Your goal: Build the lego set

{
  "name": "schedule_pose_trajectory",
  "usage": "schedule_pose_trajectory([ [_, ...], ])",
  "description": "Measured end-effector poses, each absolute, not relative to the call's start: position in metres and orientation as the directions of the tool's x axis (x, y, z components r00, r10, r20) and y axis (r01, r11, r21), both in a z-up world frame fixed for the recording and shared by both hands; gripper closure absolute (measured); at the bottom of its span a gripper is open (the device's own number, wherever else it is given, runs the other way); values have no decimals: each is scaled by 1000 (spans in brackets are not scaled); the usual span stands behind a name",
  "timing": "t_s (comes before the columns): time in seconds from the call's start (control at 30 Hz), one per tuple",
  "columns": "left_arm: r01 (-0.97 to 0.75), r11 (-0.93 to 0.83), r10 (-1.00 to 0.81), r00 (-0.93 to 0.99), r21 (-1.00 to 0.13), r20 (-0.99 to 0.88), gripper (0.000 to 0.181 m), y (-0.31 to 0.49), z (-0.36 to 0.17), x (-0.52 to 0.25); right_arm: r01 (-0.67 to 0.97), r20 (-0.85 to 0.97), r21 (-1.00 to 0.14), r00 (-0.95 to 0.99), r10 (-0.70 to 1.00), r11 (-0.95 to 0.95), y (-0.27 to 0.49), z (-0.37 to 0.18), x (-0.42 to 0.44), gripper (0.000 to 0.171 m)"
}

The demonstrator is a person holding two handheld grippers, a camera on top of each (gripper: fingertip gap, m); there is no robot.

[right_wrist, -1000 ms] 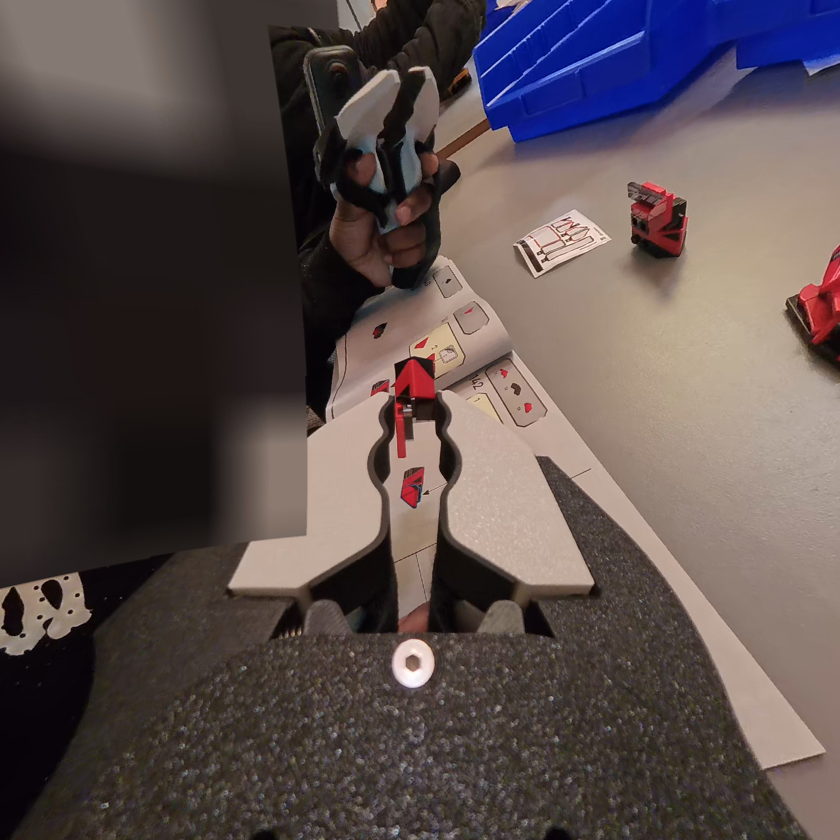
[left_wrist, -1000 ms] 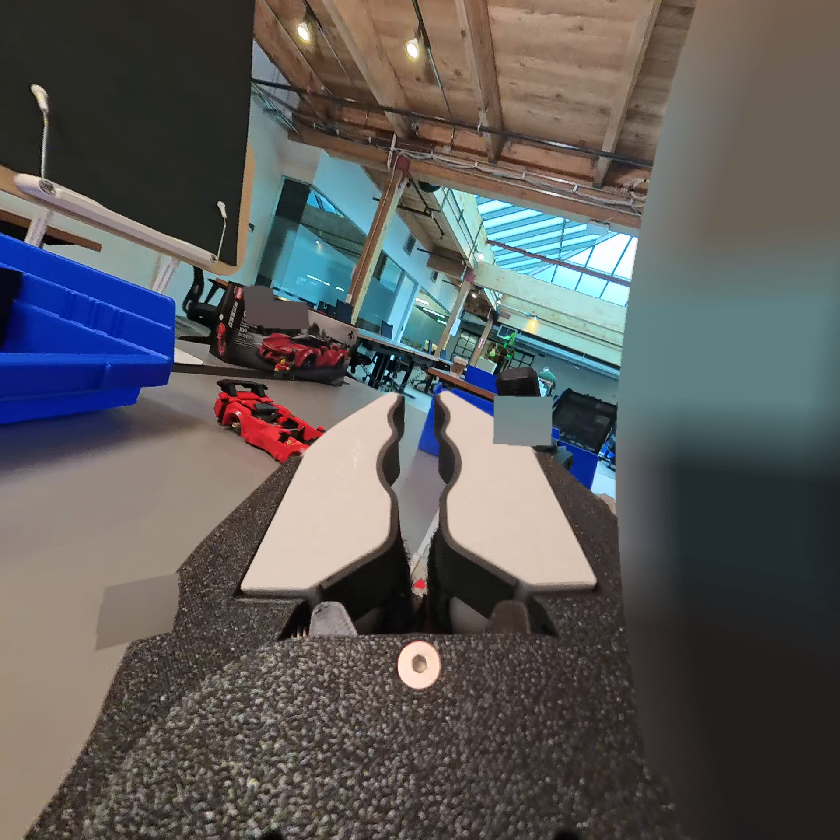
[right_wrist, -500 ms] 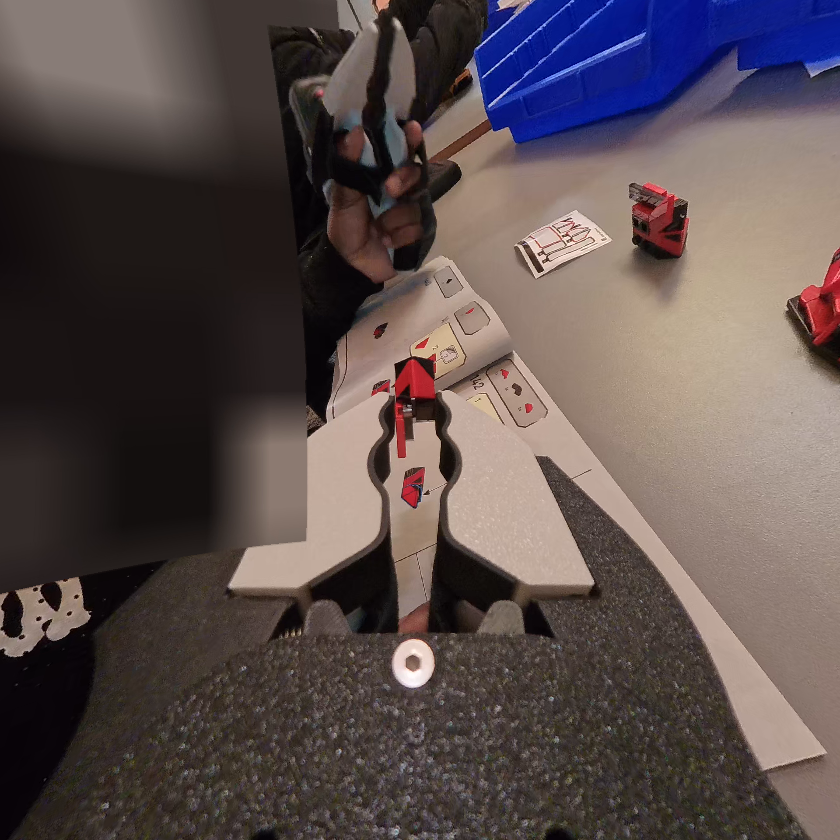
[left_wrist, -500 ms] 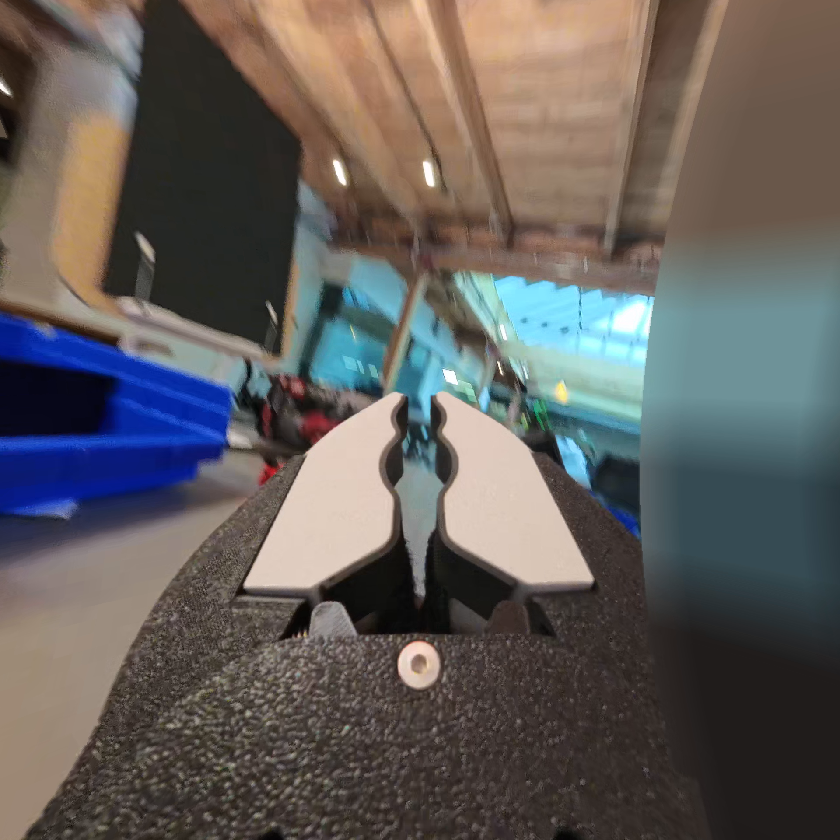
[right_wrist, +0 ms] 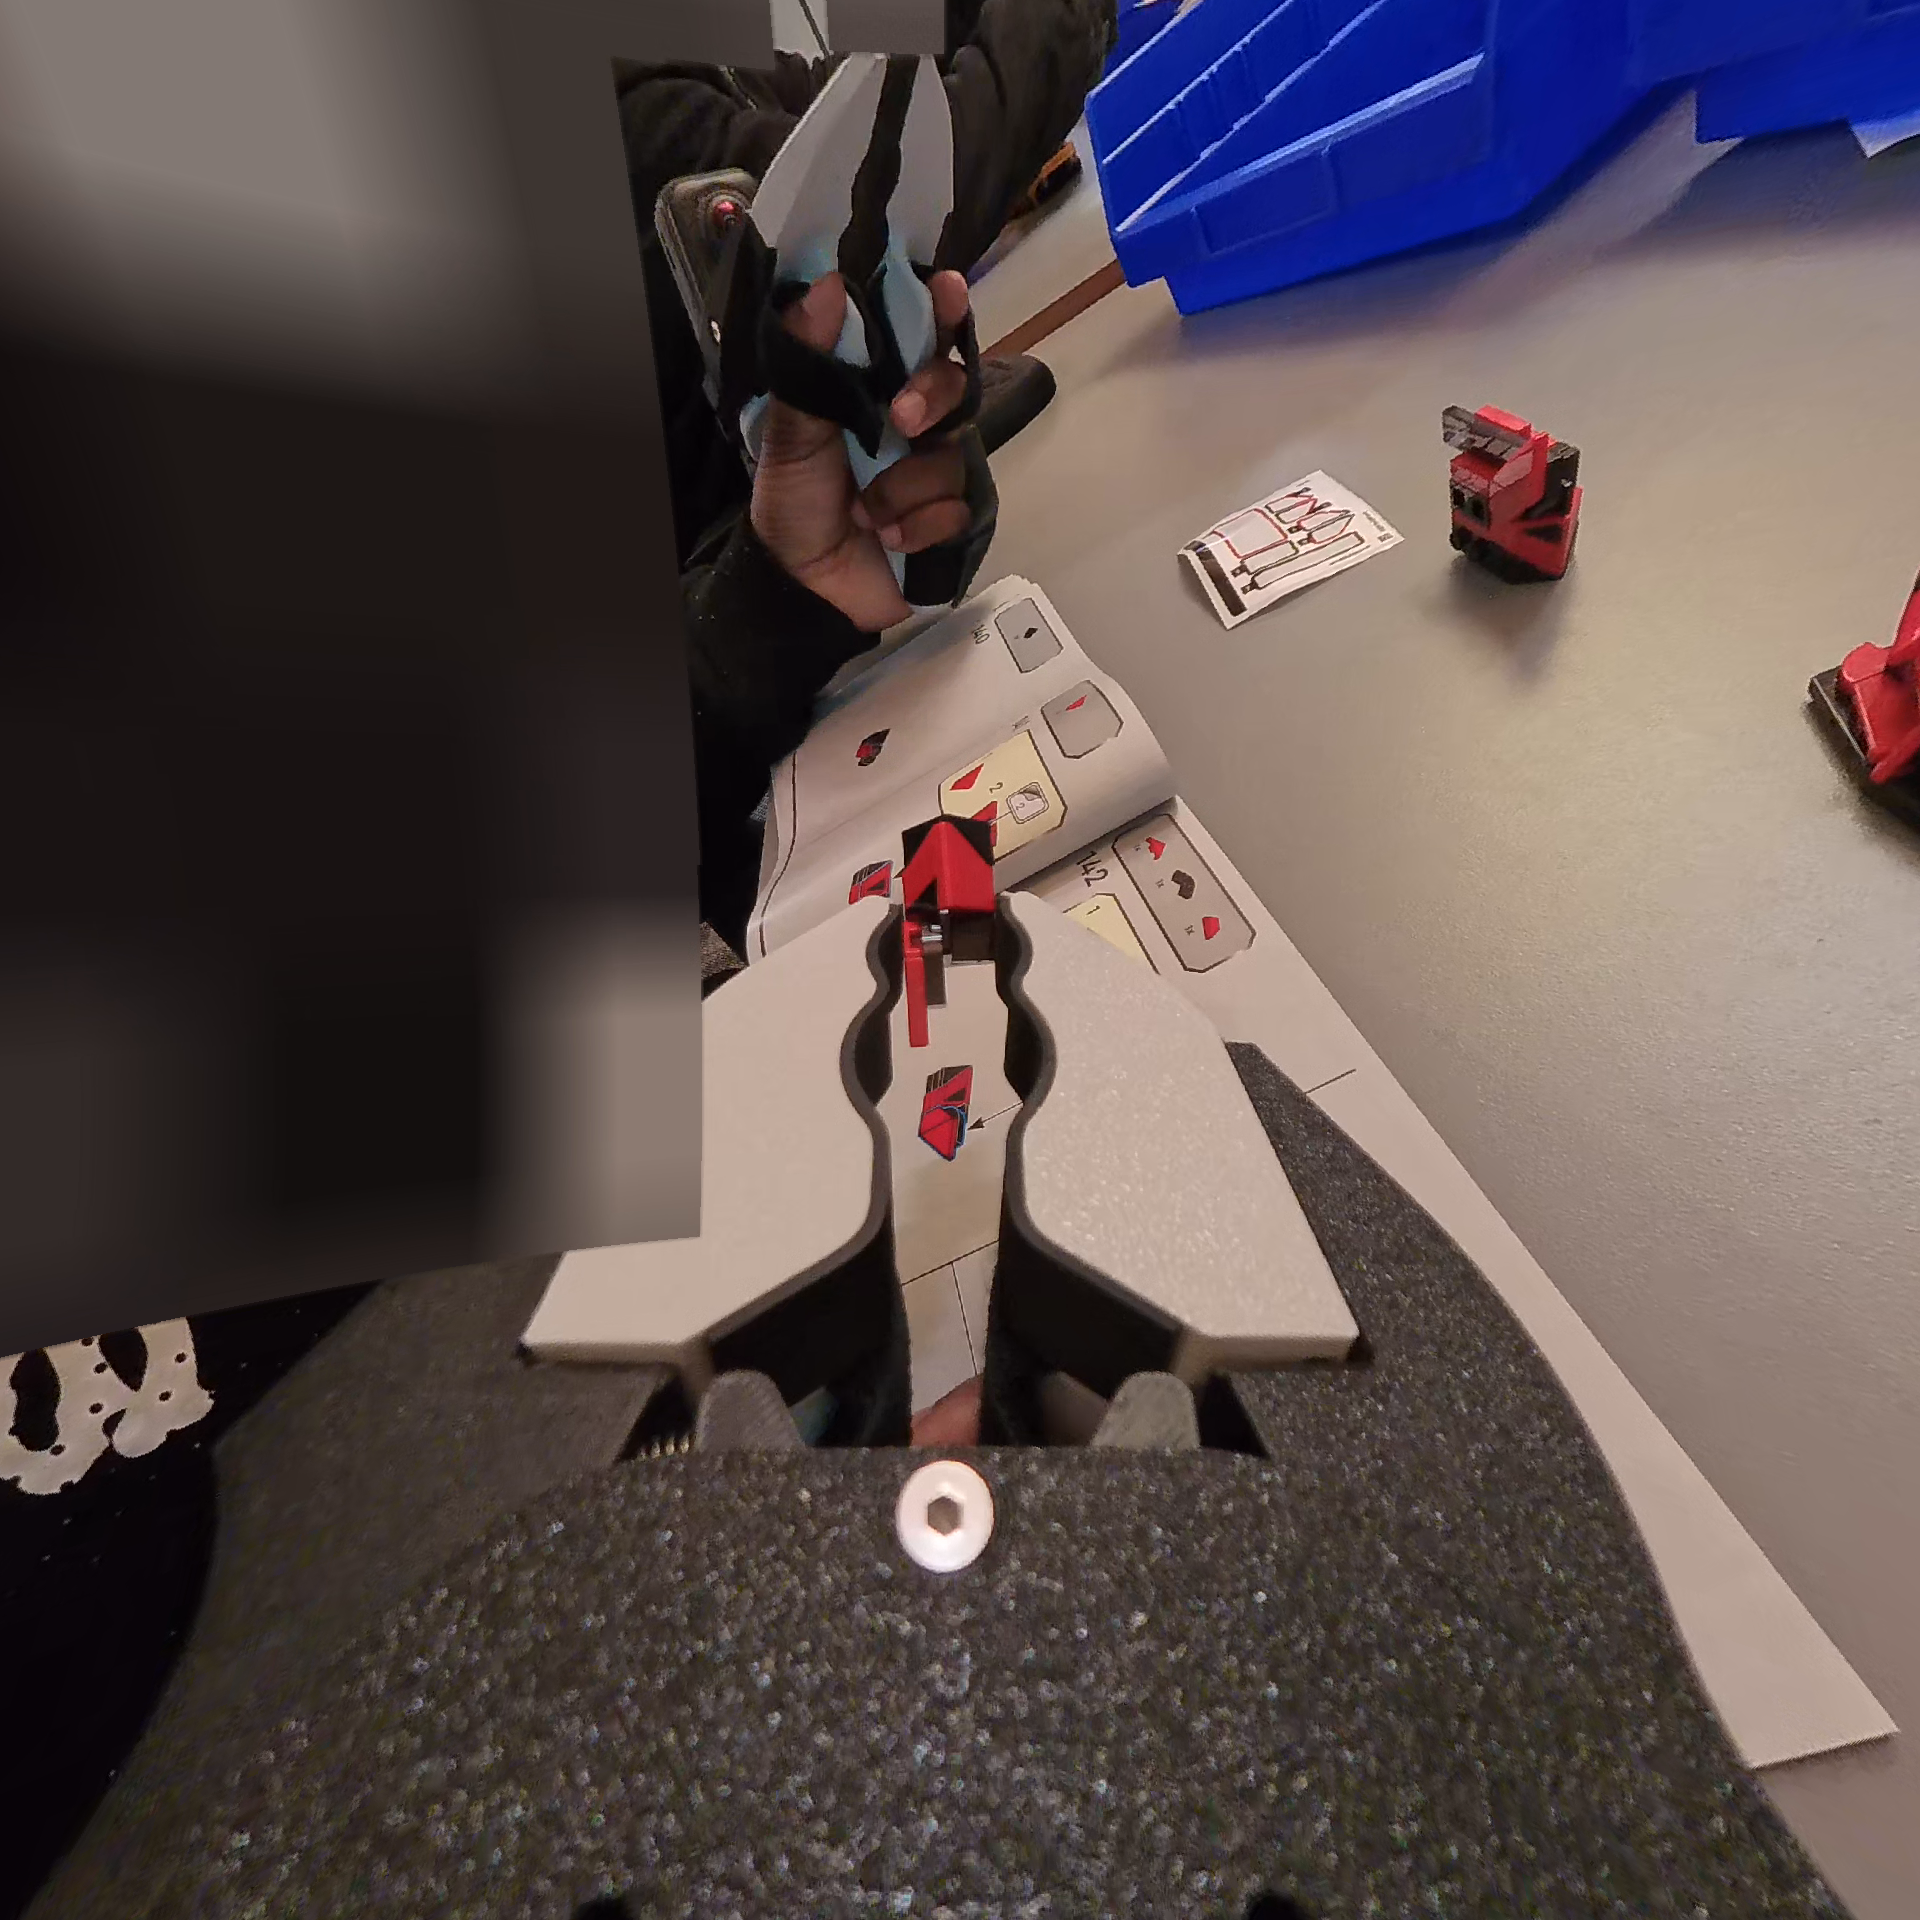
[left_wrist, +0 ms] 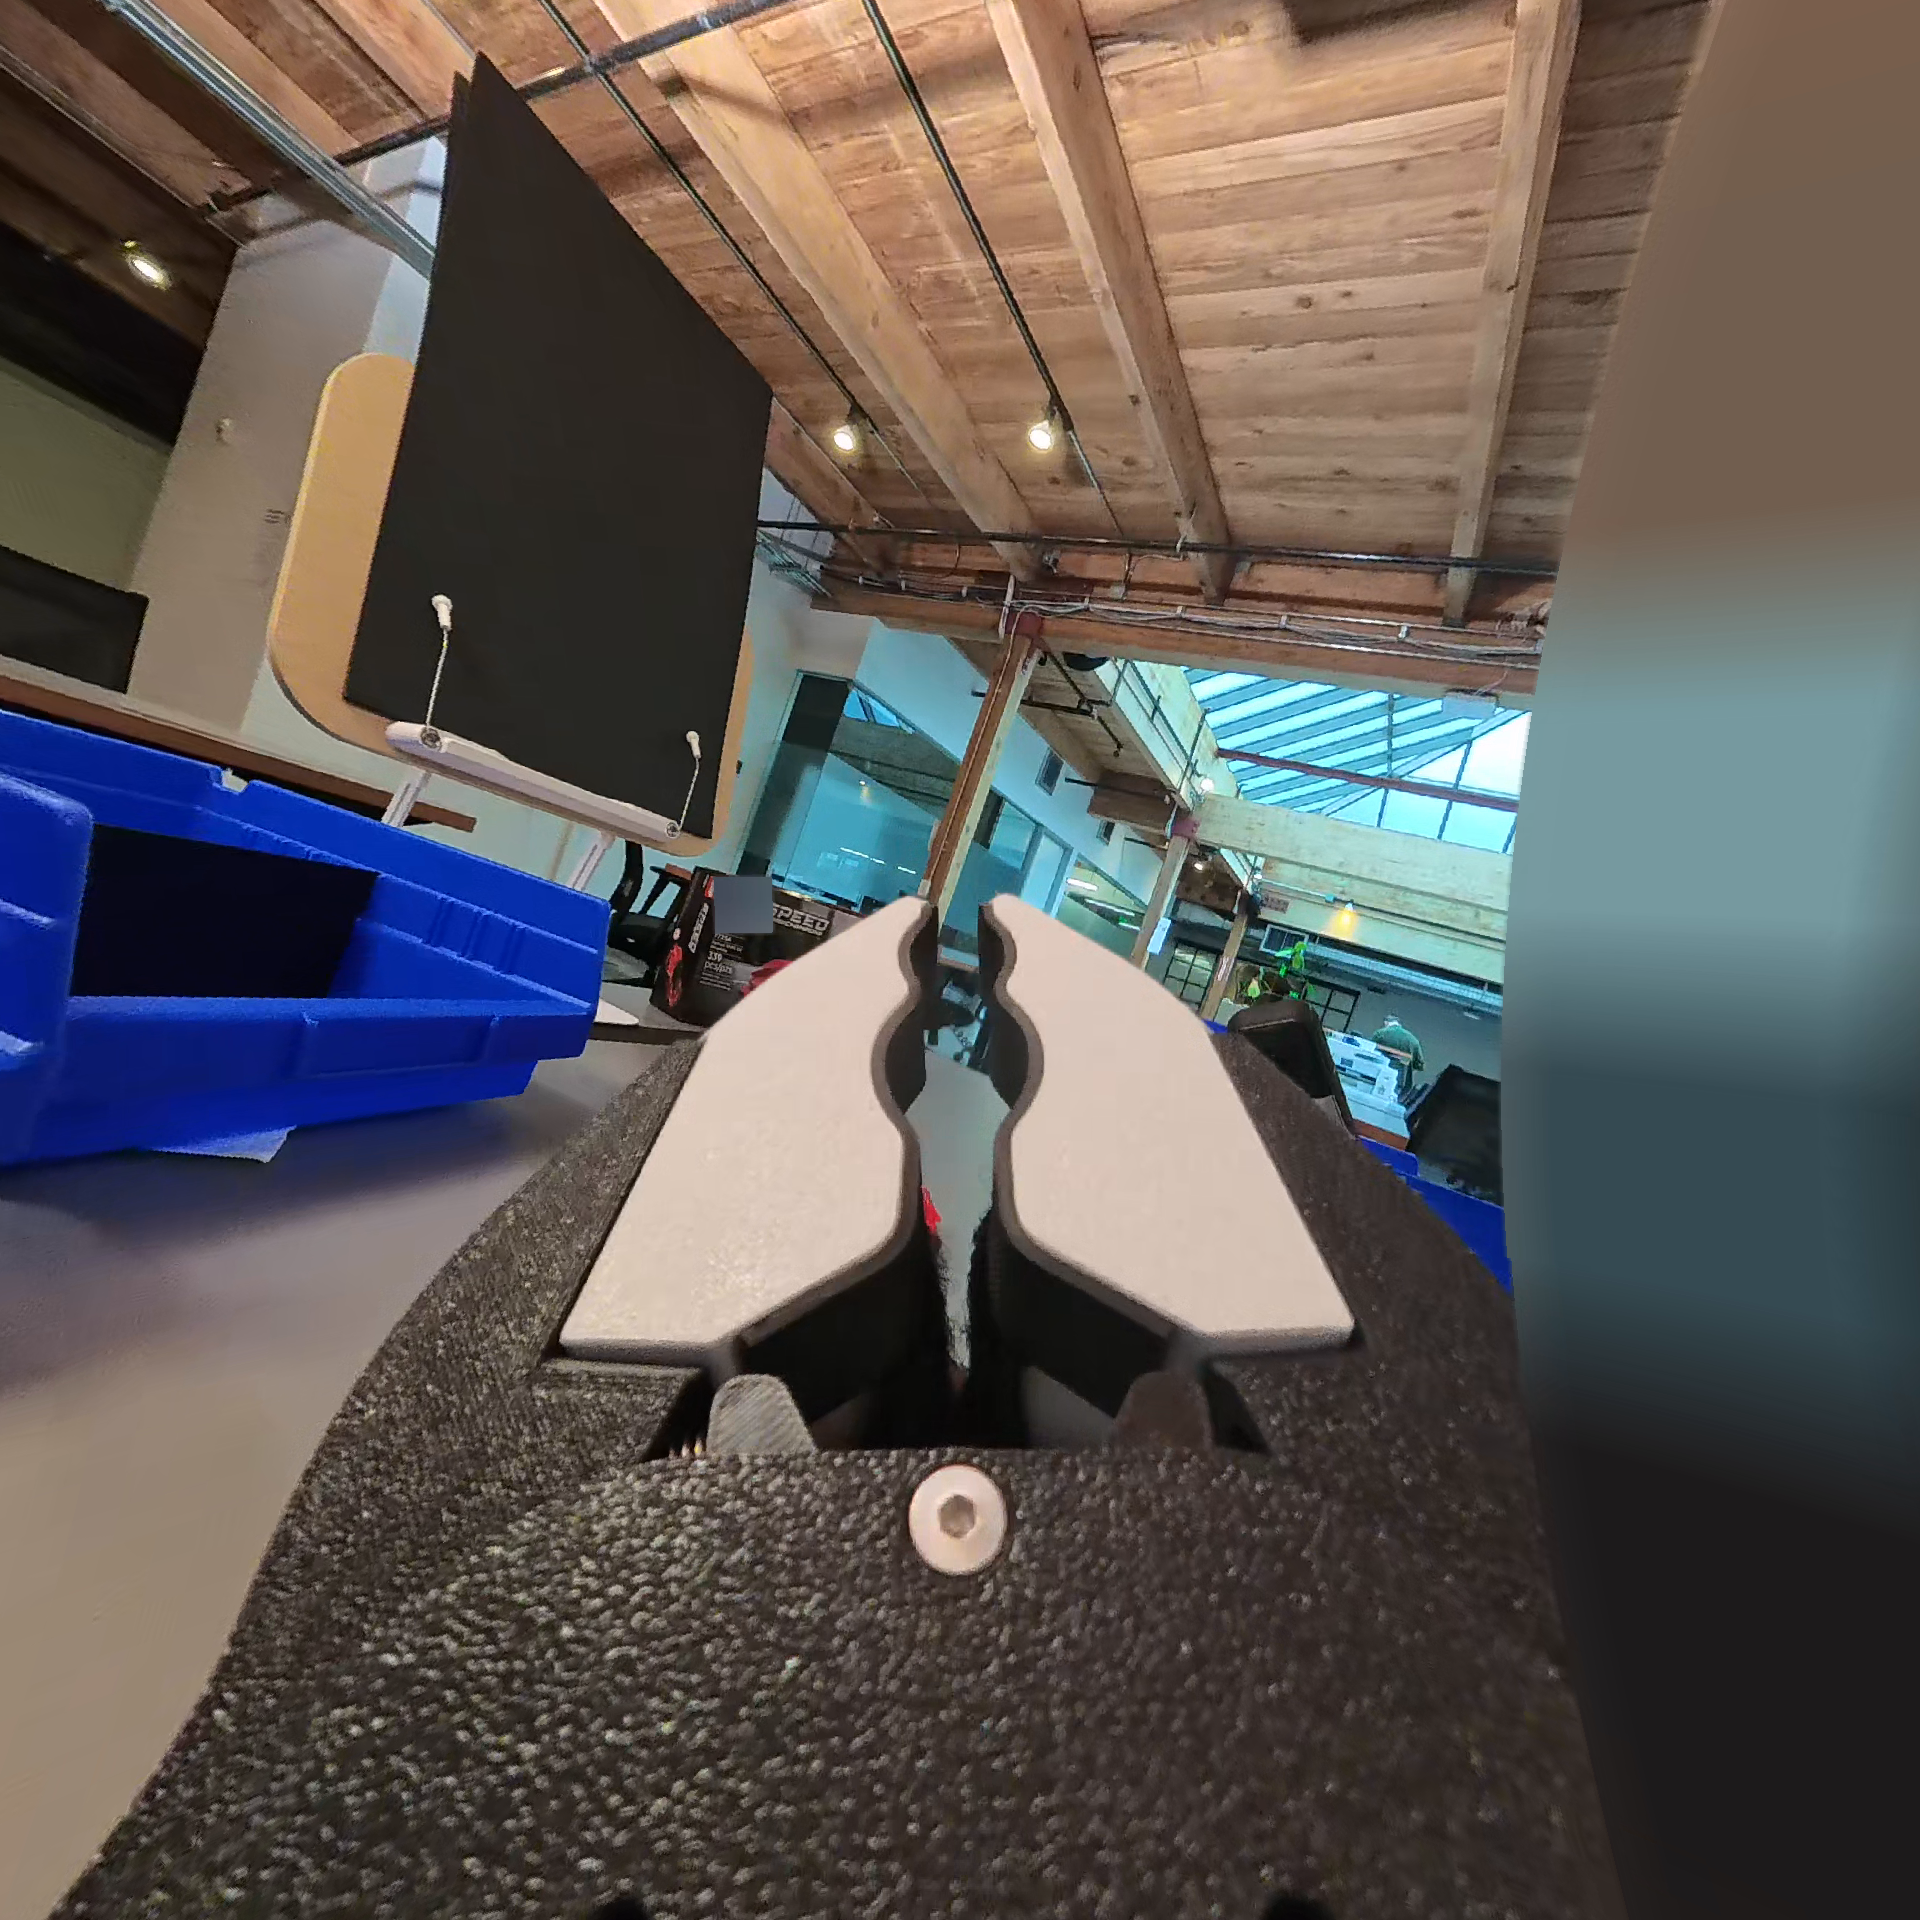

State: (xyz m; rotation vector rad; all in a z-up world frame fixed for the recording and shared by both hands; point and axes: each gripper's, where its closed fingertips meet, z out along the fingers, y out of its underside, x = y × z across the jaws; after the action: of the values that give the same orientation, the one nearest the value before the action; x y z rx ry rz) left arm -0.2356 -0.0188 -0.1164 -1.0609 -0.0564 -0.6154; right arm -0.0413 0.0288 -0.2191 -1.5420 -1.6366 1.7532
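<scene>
One blue bin, interior dark, contents unseen.

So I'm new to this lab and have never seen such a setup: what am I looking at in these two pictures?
No robot here: a person holds a two-finger gripper in each hand, each with a camera looking along its fingers. The left wrist view shows the left gripper tilted up toward the wooden ceiling, its grey fingers nearly together with nothing between the tips; a blue bin sits on the grey table. The right wrist view looks down at the table. There the right gripper pinches a small red and black lego piece above the open instruction booklet. Farther off lie a sticker sheet, a small red and black lego assembly and part of a red model. The person's hand holding the left gripper also shows there.
</scene>
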Motion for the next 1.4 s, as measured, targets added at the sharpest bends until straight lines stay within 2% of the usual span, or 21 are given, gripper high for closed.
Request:
schedule_pose_trajectory([
  [0.27, 457, 224, -503, 810, -861, 299, 173, -8, -126, -212, 432, -492, -844, -387, 780, -318, 29, -219, -41, 154],
  [0.4, 296, 47, -555, 802, -954, 222, 168, 4, -148, -178, 428, -493, -845, -392, 777, -320, 28, -218, -41, 154],
  [0.5, 168, -95, -585, 788, -981, 192, 159, 8, -162, -152, 425, -495, -845, -391, 776, -325, 29, -218, -41, 154],
  [0.6, 71, -120, -690, 711, -990, 135, 144, -1, -157, -116, 426, -498, -844, -393, 773, -328, 29, -217, -41, 154],
  [0.73, -63, -154, -802, 591, -986, 87, 140, -4, -163, -75, 437, -529, -828, -402, 747, -352, 28, -217, -41, 154],
  [0.87, -311, -101, -832, 547, -945, -91, 143, 8, -191, -51, 449, -552, -817, -423, 718, -363, 24, -216, -39, 154],
  [1.0, -517, 46, -780, 517, -855, -354, 145, 22, -207, -40, 485, -607, -783, -461, 648, -388, 16, -216, -36, 155],
  [1.07, -530, 103, -761, 503, -842, -409, 150, 22, -205, -36, 484, -612, -783, -487, 622, -392, 12, -212, -33, 154],
  [1.4, -509, 203, -778, 436, -837, -453, 162, 10, -199, -24, 480, -621, -783, -561, 547, -397, 3, -204, -26, 155],
])
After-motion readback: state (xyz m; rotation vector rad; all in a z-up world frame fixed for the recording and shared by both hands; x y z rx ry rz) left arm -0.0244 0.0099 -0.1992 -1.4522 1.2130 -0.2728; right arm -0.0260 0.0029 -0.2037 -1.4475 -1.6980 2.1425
